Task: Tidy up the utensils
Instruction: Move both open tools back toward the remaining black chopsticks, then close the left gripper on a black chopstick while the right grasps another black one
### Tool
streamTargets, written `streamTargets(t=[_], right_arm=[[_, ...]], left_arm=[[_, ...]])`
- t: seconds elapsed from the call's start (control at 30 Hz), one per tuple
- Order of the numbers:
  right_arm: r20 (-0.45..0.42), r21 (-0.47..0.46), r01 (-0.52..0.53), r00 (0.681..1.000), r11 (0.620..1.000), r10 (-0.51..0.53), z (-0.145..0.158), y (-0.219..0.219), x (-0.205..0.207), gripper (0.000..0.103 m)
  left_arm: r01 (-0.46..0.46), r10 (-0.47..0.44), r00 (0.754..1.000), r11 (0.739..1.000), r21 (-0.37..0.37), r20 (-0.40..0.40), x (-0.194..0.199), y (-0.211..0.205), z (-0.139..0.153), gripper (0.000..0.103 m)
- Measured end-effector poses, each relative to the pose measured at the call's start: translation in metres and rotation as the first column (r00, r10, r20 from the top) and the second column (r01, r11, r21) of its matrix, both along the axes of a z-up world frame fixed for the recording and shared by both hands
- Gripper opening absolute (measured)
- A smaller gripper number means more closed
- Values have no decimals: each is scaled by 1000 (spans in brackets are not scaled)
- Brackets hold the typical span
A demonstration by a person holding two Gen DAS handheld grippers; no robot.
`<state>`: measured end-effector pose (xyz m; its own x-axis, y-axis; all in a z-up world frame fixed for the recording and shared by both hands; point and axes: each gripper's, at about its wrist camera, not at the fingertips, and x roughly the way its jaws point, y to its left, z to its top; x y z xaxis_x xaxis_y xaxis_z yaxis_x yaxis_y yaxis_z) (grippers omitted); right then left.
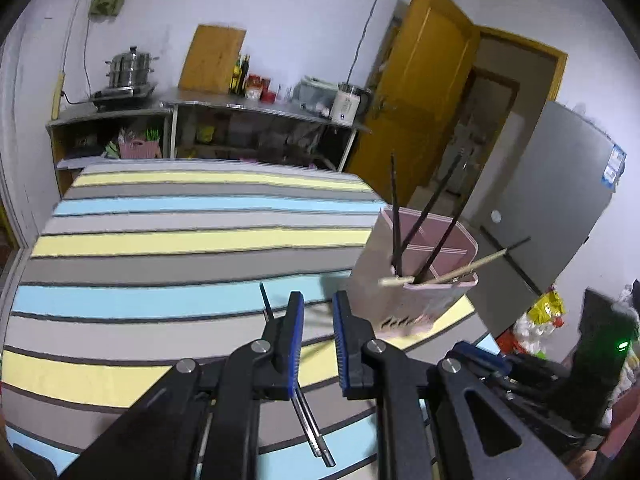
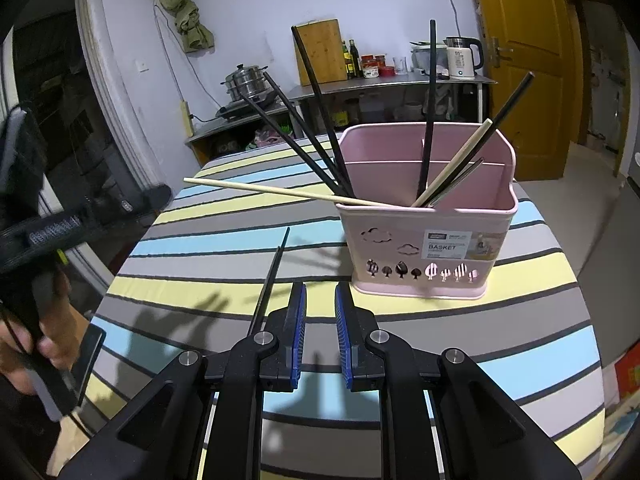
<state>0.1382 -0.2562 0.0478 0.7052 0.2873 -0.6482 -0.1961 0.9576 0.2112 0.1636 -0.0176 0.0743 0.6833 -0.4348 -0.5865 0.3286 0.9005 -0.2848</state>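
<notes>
Left gripper (image 1: pixel 318 332): black arms, ribbed blue pads, jaws narrowly apart with nothing seen between them. Loose chopsticks (image 1: pixel 316 432), dark and thin with metal ends, run lengthwise away from the viewer, passing under its left finger; contact cannot be told. Right gripper (image 2: pixel 320 320): jaws likewise narrowly parted, empty. Pink plastic basket (image 2: pixel 352 220), boxy with tree cut-outs, stands upright near the striped tablecloth's (image 2: pixel 440 320) right edge. It holds fanned black sticks (image 2: pixel 320 112) and pale wooden ones (image 2: pixel 260 190). Bare cloth lies leftward.
</notes>
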Motion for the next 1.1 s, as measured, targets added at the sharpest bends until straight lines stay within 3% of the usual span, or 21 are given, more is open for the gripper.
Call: streamTargets(t=[0.13,0.6,1.1], right_arm=[[-1,-5,2,1000,1000,-2,1,-3,0,15],[-5,-3,31,1000,1000,-31,-1,-4,-3,15],[-18,12,19,1000,1000,-18,-9,-2,3,15]], left_arm=[[33,-33,999,999,5,-17,7,-22,-5,16],[107,-105,992,994,-28,71,25,-61,36,16],[20,-17,999,998,-52,49,32,-17,22,16]])
